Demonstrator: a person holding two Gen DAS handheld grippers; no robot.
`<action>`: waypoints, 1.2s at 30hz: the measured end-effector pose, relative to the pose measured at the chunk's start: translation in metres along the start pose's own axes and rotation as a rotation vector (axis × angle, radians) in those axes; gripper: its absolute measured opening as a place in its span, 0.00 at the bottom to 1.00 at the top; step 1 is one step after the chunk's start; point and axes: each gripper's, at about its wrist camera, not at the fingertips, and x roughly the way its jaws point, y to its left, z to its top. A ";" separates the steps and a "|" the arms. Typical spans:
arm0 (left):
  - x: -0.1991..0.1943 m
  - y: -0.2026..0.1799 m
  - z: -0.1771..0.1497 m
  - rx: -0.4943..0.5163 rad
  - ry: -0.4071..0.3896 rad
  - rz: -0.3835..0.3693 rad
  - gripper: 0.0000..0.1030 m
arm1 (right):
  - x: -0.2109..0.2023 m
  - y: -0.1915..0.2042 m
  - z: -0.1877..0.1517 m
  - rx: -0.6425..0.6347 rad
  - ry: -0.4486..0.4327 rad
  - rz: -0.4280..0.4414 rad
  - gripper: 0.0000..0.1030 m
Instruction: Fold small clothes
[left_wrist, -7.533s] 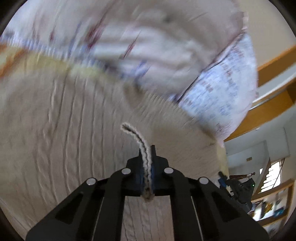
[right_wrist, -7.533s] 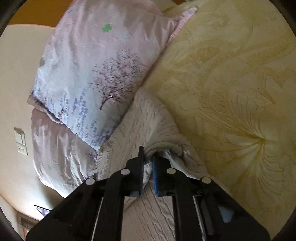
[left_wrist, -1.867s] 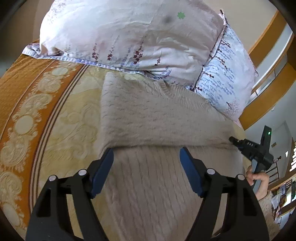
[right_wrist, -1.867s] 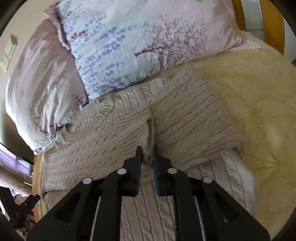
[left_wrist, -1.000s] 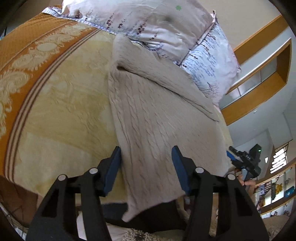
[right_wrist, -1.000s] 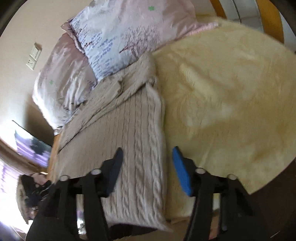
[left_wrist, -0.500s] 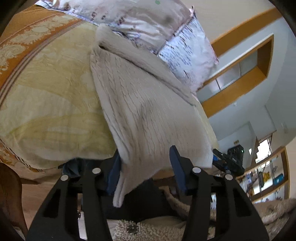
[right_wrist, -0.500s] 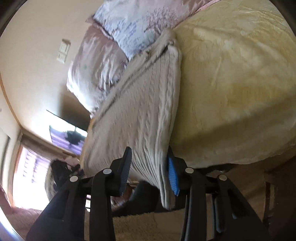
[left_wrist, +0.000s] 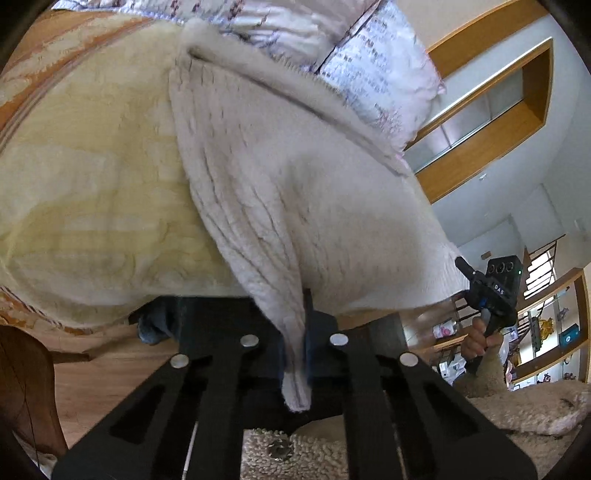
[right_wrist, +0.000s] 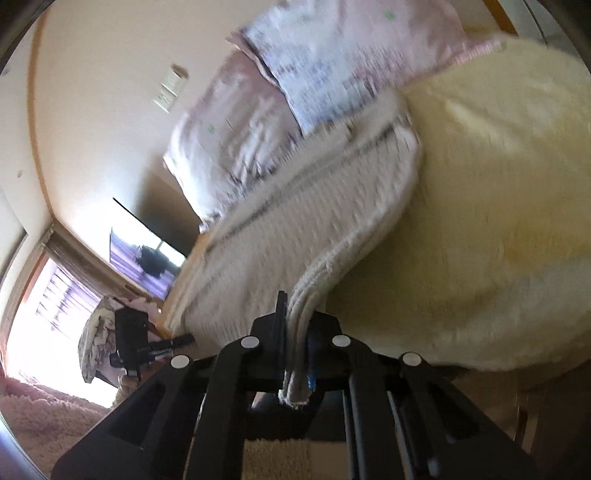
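both hand-held grippers pinch the lower edge of the sweater at the side of the bed.

i see the left hand-held gripper (left_wrist: 295, 334) clenched on one lower corner of the cream cable-knit sweater (left_wrist: 295, 177); its jaws have just been closing with the knit between them. my right hand-held gripper (right_wrist: 295, 354) has closed the same way on the other corner, several layers in the jaws. the sweater lies on the pale yellow patterned bedspread (left_wrist: 92, 177), its top near the floral pillows (left_wrist: 369, 62), its hem hanging over the bed edge.
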 end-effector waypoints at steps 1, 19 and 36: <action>-0.005 0.000 0.003 0.001 -0.019 -0.011 0.06 | -0.004 0.006 0.004 -0.024 -0.038 -0.001 0.08; -0.060 -0.008 0.080 0.032 -0.307 0.013 0.06 | -0.024 0.035 0.045 -0.154 -0.360 -0.186 0.08; -0.055 -0.024 0.175 0.073 -0.357 0.096 0.06 | 0.009 0.054 0.115 -0.222 -0.412 -0.208 0.08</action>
